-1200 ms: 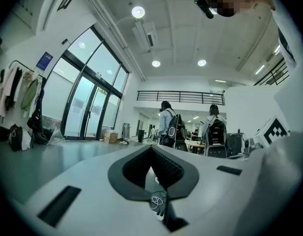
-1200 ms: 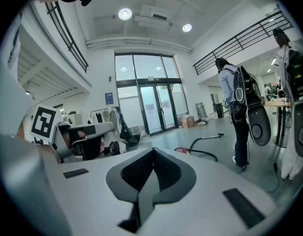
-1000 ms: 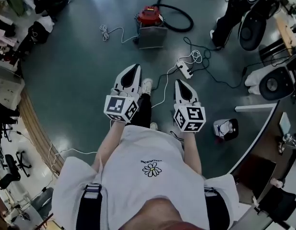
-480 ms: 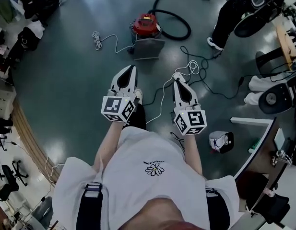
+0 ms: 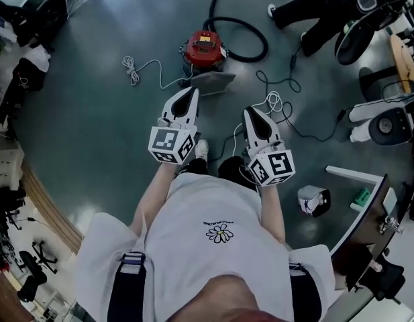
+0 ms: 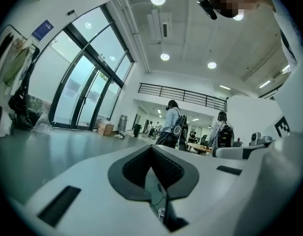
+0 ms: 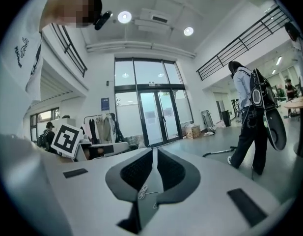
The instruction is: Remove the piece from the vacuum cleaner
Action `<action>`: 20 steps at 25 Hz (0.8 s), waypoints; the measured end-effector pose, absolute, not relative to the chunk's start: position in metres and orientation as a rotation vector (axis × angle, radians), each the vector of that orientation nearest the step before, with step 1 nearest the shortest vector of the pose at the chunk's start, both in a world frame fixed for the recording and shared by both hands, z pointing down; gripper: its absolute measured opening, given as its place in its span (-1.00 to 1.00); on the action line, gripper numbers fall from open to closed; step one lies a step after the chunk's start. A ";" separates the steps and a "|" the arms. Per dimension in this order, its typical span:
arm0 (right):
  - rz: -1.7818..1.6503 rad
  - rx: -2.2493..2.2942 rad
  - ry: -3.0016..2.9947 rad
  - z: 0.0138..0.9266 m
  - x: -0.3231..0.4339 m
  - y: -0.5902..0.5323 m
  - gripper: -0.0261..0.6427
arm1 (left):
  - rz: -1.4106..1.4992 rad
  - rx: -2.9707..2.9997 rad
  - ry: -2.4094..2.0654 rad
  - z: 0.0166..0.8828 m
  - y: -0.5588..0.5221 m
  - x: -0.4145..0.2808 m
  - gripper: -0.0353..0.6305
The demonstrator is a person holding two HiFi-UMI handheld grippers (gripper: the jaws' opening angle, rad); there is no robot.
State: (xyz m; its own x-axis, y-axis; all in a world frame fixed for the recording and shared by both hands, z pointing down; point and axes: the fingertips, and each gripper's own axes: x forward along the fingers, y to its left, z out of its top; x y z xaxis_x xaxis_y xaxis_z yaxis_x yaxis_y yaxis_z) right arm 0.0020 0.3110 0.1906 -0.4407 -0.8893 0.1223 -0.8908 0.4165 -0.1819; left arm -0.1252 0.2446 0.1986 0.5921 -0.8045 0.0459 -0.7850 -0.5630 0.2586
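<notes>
Both claws are pinched closed, nothing in either: left claw [image 5: 190, 92] and right claw [image 5: 251, 111], held out front. The red vacuum [image 5: 203, 47] sits on the floor [image 5: 92, 119] well ahead, its hose [image 5: 255, 31] looping behind and a grey piece [image 5: 211, 82] touching its near side. The piece looks stiff and light, probably plastic. Best bet is to pinch a free edge, but the canister may roll.
</notes>
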 end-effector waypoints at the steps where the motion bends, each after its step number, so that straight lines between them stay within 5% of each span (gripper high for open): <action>1: 0.313 1.636 -2.627 0.190 -0.001 0.302 -0.88 | -0.118 2.562 -1.304 0.199 0.235 -0.126 -0.89; 5: 0.285 1.563 -2.596 0.199 -0.012 0.269 -0.51 | -0.096 2.538 -1.313 0.209 0.206 -0.134 -0.89; 20: 0.357 1.321 -2.598 0.245 0.010 0.099 -0.50 | 0.066 2.504 -1.440 0.232 0.058 -0.125 -0.89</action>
State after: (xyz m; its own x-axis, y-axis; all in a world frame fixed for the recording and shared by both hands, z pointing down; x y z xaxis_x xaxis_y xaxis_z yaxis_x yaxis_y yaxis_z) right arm 0.0100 0.0987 0.2454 -0.5783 -0.7630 0.2890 -0.8126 0.5701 -0.1211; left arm -0.1245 0.0584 0.2317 0.5103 -0.8443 0.1636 -0.8557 -0.4796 0.1942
